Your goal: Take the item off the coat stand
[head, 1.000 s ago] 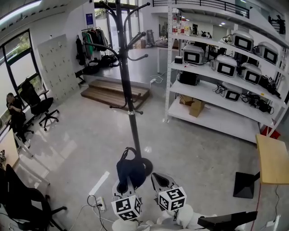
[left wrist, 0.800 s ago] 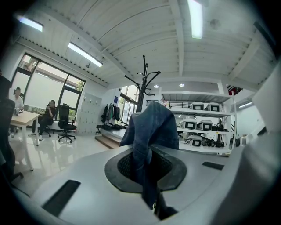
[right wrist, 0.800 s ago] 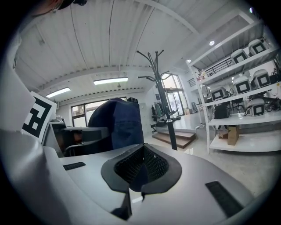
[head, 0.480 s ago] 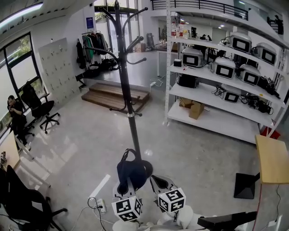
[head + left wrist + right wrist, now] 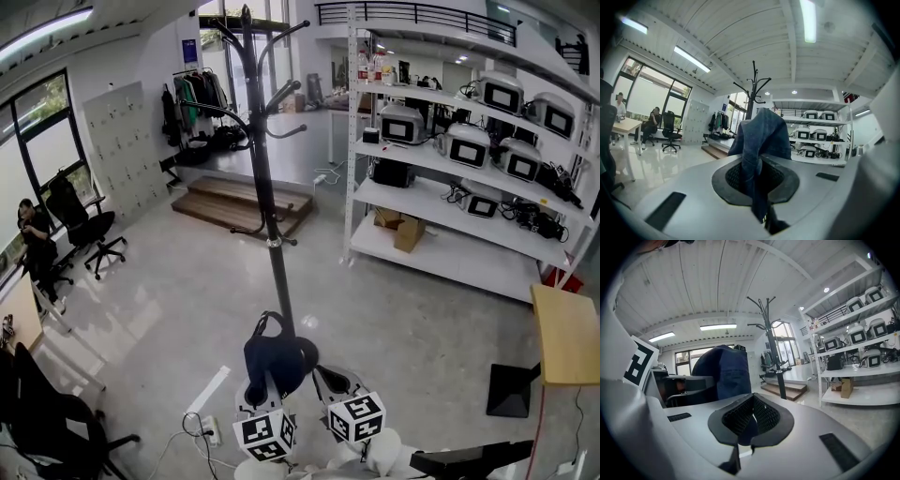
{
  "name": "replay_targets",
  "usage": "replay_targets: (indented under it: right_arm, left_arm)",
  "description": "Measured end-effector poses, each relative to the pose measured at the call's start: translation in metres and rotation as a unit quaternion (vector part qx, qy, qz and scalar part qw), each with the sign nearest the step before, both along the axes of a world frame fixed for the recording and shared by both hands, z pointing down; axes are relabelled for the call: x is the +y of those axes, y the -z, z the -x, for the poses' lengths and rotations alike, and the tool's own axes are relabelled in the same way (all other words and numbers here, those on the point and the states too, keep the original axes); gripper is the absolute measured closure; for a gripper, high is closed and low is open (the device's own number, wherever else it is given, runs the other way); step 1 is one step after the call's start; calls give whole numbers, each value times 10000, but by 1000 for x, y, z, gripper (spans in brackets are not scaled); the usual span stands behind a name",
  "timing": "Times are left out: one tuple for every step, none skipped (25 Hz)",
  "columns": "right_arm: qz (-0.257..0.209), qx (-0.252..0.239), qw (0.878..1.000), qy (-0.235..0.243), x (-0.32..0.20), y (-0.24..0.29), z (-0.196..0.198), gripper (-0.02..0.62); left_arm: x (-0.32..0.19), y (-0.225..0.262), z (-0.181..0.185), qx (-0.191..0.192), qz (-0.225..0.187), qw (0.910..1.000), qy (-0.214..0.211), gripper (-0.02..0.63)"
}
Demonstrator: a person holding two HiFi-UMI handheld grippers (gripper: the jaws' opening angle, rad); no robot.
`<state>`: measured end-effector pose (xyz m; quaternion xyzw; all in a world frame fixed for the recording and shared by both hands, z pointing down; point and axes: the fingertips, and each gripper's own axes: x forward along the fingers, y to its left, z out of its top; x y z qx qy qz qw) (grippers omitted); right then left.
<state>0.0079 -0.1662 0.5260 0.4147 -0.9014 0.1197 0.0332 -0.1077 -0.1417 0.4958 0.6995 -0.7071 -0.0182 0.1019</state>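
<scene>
Left gripper [image 5: 757, 177] clamped on the blue item [image 5: 761, 136], cloth bunched between its pads. Item hangs off the coat stand [image 5: 267, 216], near its base. Right gripper [image 5: 751, 422] just beside, jaws together.

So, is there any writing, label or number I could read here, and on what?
Nothing legible anywhere.
Blue wall sign: too small to read.
Bottle labels: too small to read.
Marker cubes: black-and-white patterns only, no words or numbers.
</scene>
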Motion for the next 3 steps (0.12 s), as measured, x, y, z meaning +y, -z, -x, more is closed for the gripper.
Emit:
replay_targets:
  right_arm:
    - [-5, 2, 10000, -3, 0, 0, 0, 581]
    - [-10, 4, 10000, -6, 0, 1, 0, 582]
    - [-16, 5, 10000, -8, 1, 1, 0, 582]
  left_arm:
    - [0, 0, 1, 0, -2, 10000, 6, 595]
    - [1, 1, 1, 0, -5, 10000, 12, 595]
    - [1, 1, 2, 0, -7, 10000, 18, 595]
